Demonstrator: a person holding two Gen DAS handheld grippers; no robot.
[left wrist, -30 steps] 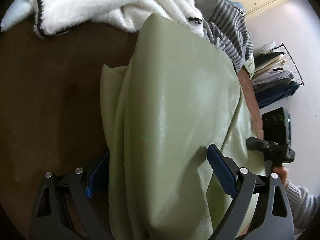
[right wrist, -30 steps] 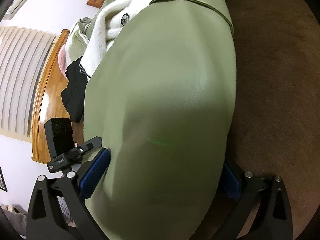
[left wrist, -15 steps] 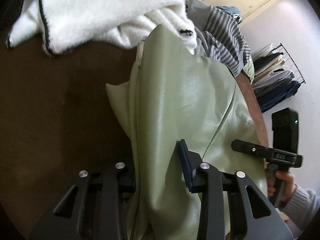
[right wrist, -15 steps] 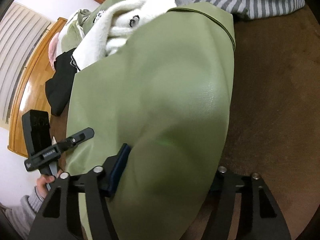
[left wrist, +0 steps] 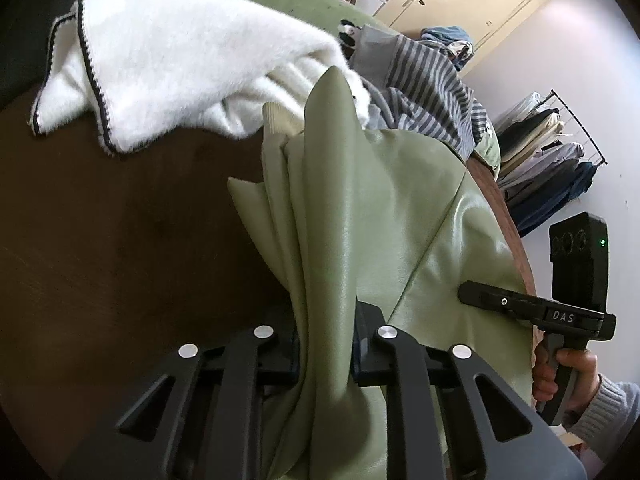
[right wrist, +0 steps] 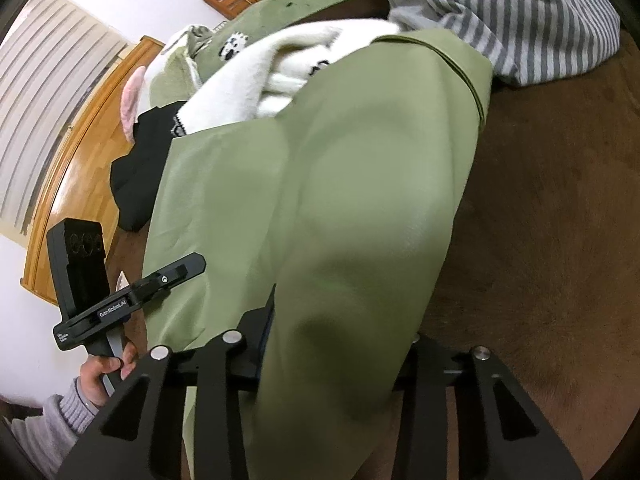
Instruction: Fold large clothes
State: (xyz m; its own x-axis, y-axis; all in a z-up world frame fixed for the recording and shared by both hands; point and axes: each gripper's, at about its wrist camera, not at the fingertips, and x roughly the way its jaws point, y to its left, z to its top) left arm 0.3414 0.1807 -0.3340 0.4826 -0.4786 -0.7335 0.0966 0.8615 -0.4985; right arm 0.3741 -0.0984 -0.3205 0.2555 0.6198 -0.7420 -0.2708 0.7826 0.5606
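Note:
A pale green leather-like jacket [left wrist: 360, 208] lies on the brown bed cover [left wrist: 120, 240]. My left gripper [left wrist: 326, 344] is shut on a bunched fold of it at its near left edge. In the right wrist view the same jacket [right wrist: 340, 200] fills the middle. My right gripper [right wrist: 336, 344] is shut on a thick fold at its near edge, and the cloth hides the fingertips. Each gripper shows in the other's view, the right one [left wrist: 532, 312] at the jacket's right side and the left one [right wrist: 132, 300] at its left side.
A white fluffy garment [left wrist: 180, 68] and a grey striped garment [left wrist: 432, 96] lie just beyond the jacket. A black garment [right wrist: 136, 176] lies at the far left. A clothes rack [left wrist: 552, 152] stands by the wall, and a wooden headboard [right wrist: 68, 184] stands behind.
Both grippers were open around the jacket's edges a second ago and have closed on folds of it. The cloth has bunched up and lifted between the jaws.

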